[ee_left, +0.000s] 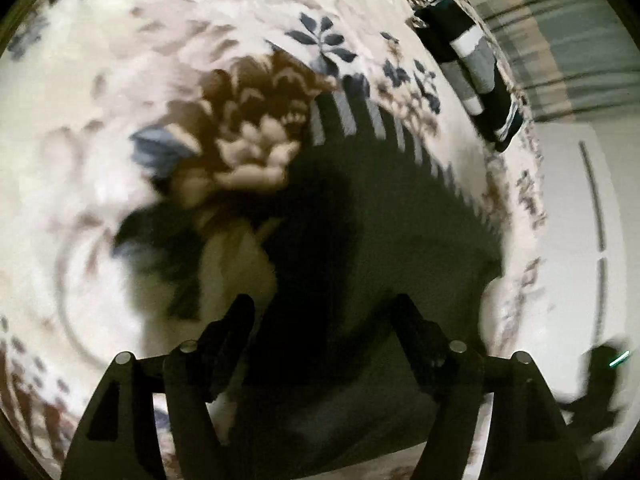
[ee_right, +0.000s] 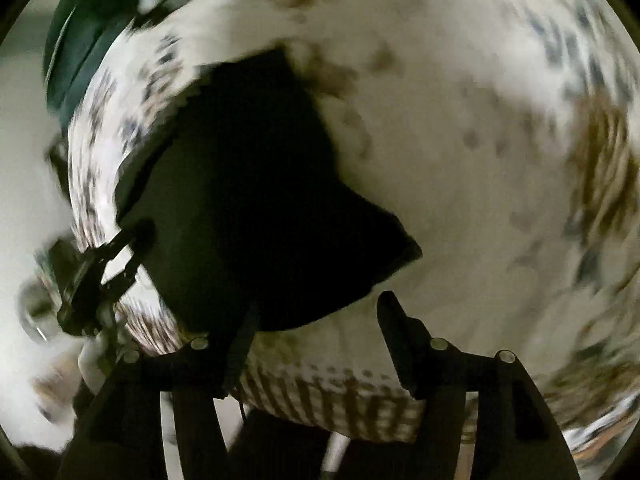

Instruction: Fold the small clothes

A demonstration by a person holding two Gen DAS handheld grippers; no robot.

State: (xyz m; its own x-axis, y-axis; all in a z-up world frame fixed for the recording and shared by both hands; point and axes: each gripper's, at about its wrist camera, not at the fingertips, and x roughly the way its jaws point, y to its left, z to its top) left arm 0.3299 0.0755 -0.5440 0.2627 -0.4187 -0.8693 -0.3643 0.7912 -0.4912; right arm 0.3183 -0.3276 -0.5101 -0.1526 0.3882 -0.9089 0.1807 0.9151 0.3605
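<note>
One dark garment (ee_left: 360, 240) lies on the floral bedspread (ee_left: 160, 60), spread below both grippers. It looks flat and compact, with straight edges and a corner showing in the right wrist view (ee_right: 248, 184), so my read is that a fold on it has just been laid down; whether more folds are left on it I cannot tell, both views are blurred.

Left gripper (ee_left: 324, 312) has its jaws apart, hanging over the garment with nothing pinched between the fingers; cloth shows in the gap but the pads are clear of it. The same gripper shows at the left edge of the right wrist view (ee_right: 120, 248), at the garment's left edge, jaws apart there too.

Right gripper (ee_right: 316, 316) also stands with jaws apart, empty; its left finger overlaps the garment's near edge in the picture, but no pinch on cloth is visible.

Several folded clothes (ee_left: 476, 76), black, grey and white with some teal, sit stacked at the far right edge of the bed, well apart from the garment. I take that as the done pile. A teal item (ee_right: 84, 40) shows at far left in the right wrist view, possibly the same pile.

No brand, label or writing can be read anywhere; blur would hide any small print.
</note>
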